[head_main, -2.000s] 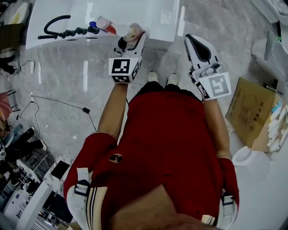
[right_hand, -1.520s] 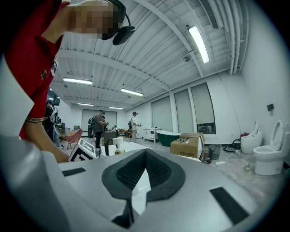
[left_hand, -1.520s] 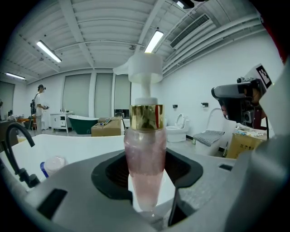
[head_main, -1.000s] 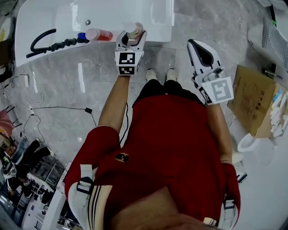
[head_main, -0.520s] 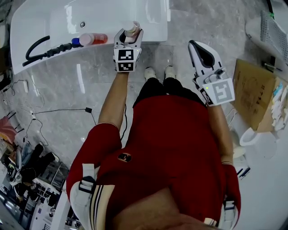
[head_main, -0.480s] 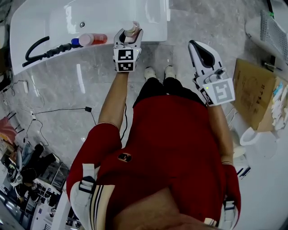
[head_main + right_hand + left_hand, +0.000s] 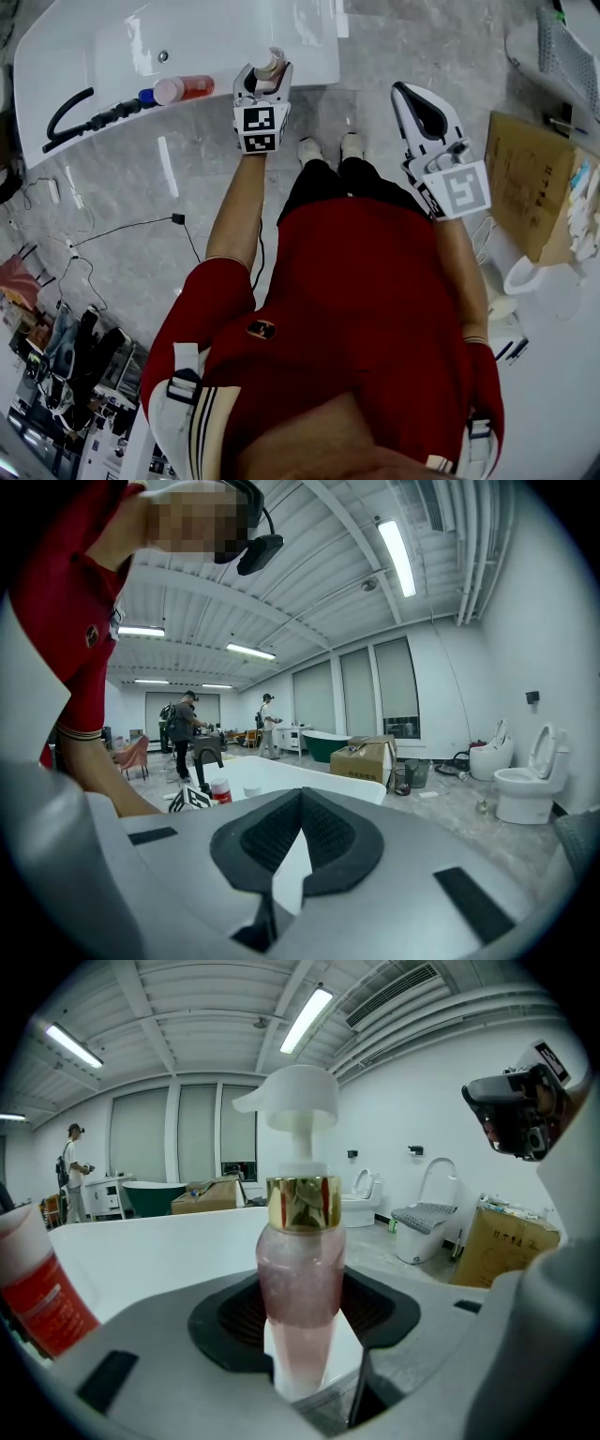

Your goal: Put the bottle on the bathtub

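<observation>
One pink bottle (image 7: 298, 1297), gold collar (image 7: 304, 1202), white pump (image 7: 292, 1101)

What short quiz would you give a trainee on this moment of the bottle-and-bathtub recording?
1. What does the left claw grip? A) a pink pump bottle B) a sponge C) a towel
2. True or false: the right claw holds nothing.
3. What is on the bathtub rim between the black faucet and the left claw?
Key: 1 A. 2 True. 3 A red bottle.
</observation>
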